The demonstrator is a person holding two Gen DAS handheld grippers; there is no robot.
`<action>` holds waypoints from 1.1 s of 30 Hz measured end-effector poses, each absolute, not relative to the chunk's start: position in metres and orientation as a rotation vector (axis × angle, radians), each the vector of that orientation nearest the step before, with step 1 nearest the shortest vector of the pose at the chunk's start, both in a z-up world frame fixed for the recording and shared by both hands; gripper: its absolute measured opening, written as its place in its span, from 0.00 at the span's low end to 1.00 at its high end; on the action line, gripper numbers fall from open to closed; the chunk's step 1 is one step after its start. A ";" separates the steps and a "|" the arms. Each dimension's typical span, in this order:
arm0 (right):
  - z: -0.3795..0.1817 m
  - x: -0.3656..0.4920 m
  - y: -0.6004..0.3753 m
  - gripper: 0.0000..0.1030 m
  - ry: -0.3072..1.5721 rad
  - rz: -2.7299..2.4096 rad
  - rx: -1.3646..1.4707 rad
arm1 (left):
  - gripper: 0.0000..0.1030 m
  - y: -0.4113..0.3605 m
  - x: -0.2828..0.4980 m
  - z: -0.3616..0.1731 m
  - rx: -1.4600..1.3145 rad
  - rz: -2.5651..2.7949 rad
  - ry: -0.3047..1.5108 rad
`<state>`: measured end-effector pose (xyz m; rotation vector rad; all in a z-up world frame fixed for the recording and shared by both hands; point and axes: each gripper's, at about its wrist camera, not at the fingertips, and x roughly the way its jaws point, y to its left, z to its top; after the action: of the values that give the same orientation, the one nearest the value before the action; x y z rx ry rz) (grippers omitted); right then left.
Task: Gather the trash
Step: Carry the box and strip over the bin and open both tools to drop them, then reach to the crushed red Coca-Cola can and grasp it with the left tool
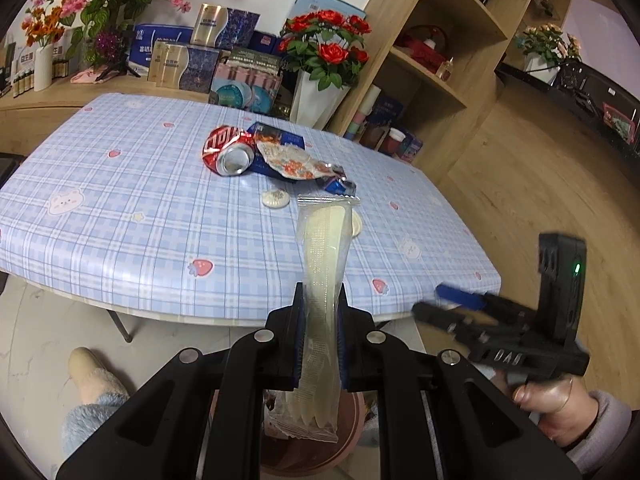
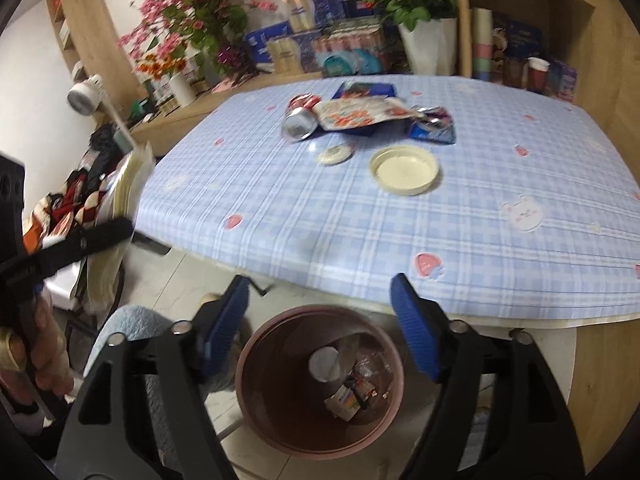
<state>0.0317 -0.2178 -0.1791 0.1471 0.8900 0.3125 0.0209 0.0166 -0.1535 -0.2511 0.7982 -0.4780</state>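
Right jaws apart above bin [image 2: 320, 380]

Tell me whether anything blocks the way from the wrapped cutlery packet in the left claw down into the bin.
Nothing visible does. The left claw holds the packet right above the open bin; the right claw hangs open beside it.

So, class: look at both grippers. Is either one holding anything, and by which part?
The left gripper is shut on a clear plastic packet, gripped around its lower middle. The right gripper is open and holds nothing.
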 end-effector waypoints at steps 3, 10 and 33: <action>-0.173 0.032 -0.231 0.94 0.843 0.244 0.151 | 0.13 0.011 0.020 -0.159 -0.241 -0.488 0.815; -0.166 0.036 -0.257 0.94 0.799 0.138 0.165 | 0.13 -0.003 0.019 -0.168 -0.204 -0.514 0.847; -0.171 0.033 -0.276 0.94 0.796 0.086 0.191 | 0.52 -0.021 0.015 -0.180 -0.174 -0.558 0.882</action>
<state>0.0335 -0.2757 -0.1714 0.1908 0.7957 0.0856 0.0154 -0.0208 -0.1798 -0.1735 0.8823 -0.5579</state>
